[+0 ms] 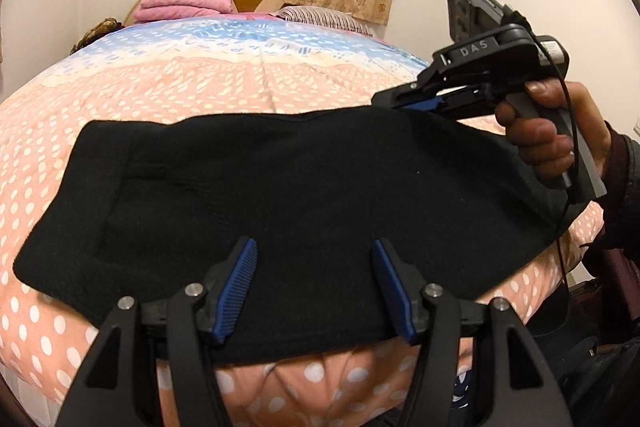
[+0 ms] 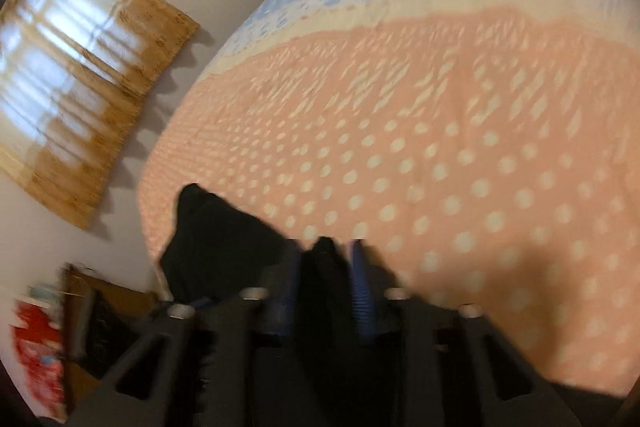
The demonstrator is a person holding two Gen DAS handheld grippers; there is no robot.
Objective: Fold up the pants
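Spread left gripper (image 1: 314,287) hovers over black pants (image 1: 280,195) lying mid-frame on our bed (image 1: 240,83), already folded compact, while right gripper (image 2: 326,267) pinches their edge, so we judge folding partly done.

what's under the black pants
The black pants lie on the dotted peach bedspread, which shows all around them. Whatever lies directly beneath the cloth is covered. The right tool pinches their far edge.

Left claw (image 1: 314,287) spread wide, fingers apart, low and level. Right claw (image 2: 326,279) nearly closed, pinching black cloth; right hand (image 1: 556,135) wraps handle.
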